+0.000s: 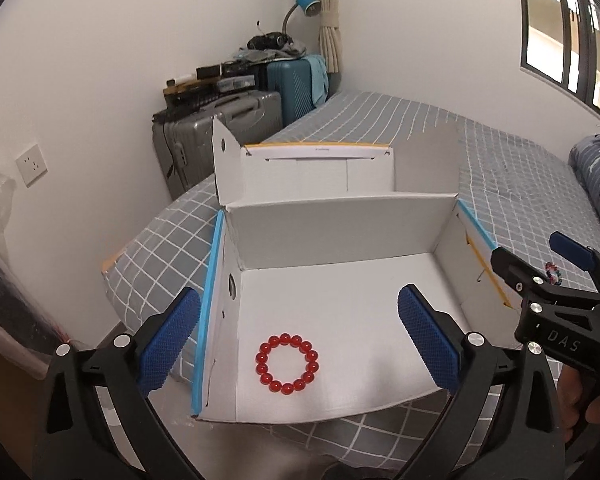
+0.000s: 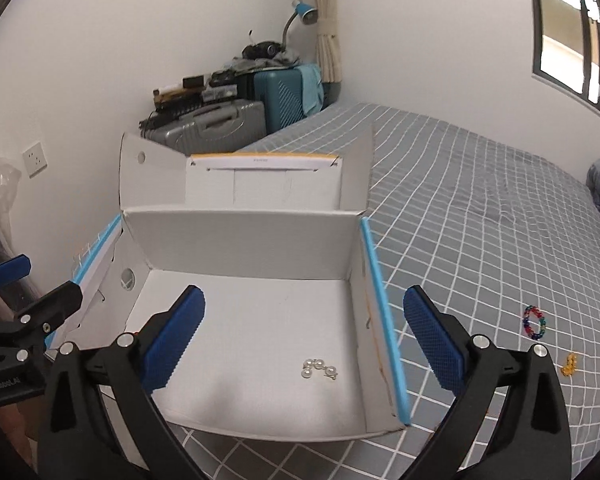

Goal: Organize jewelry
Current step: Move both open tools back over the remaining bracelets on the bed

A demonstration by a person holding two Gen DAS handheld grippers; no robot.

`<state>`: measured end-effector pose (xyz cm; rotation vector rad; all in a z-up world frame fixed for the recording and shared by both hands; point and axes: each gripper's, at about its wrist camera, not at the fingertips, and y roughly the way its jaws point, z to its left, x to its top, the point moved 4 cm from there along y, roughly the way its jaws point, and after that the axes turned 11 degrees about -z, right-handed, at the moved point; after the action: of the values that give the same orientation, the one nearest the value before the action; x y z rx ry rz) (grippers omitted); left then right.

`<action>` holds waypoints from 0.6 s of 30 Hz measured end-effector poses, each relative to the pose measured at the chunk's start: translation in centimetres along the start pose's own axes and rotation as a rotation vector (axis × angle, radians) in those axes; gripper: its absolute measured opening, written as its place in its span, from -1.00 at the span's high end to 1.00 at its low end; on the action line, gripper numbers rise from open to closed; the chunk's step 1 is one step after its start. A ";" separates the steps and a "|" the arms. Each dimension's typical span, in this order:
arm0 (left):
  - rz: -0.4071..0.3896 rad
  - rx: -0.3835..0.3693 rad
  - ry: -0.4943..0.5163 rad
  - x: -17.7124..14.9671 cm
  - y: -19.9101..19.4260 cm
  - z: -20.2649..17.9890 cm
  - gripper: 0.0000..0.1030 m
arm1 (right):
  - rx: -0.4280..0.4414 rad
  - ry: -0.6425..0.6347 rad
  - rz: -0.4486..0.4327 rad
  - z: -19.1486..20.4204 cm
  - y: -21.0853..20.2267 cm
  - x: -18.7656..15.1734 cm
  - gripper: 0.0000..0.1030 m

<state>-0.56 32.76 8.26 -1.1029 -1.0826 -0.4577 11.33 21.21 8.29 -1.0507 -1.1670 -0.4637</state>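
A: Where's the jewelry?

B: The red bead bracelet [image 1: 287, 364] lies flat on the floor of the white box [image 1: 340, 224], towards its left wall. The pearl earrings [image 2: 318, 369] lie in the same box, nearer the right wall with the blue edge.

A: Anything outside it?

B: A multicoloured bracelet [image 2: 534, 323] and a small orange piece [image 2: 569, 365] lie on the grey checked bed [image 2: 480, 208], right of the box and close to each other.

A: And the tools?

B: The left hand-held gripper [image 1: 299, 342] hangs over the red bracelet, its jaws spread wide with nothing gripped. The right hand-held gripper [image 2: 305, 344] hangs over the pearls, equally wide and empty.

A: Beyond that?

B: Suitcases [image 2: 220, 124] stacked in the corner, a blue lamp [image 2: 303, 10] above them.
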 end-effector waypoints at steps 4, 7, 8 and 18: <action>-0.029 -0.013 0.016 0.2 -1.2 -1.1 -0.89 | -0.028 0.011 -0.031 -1.6 -2.0 0.0 -0.86; -0.045 -0.026 0.021 0.2 -2.0 -2.5 -0.89 | -0.060 0.006 -0.058 -3.2 -3.9 -0.2 -0.86; -0.048 -0.035 0.022 0.2 -2.3 -3.1 -0.89 | -0.075 0.005 -0.068 -3.8 -4.6 -0.3 -0.86; -0.092 -0.169 0.051 -0.8 -4.8 -10.9 -0.89 | -0.184 0.052 -0.090 -11.9 -11.4 -2.4 -0.86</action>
<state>0.50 20.92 9.44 -1.1868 -1.0677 -0.6565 7.86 5.14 10.75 -1.1405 -1.1442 -0.6754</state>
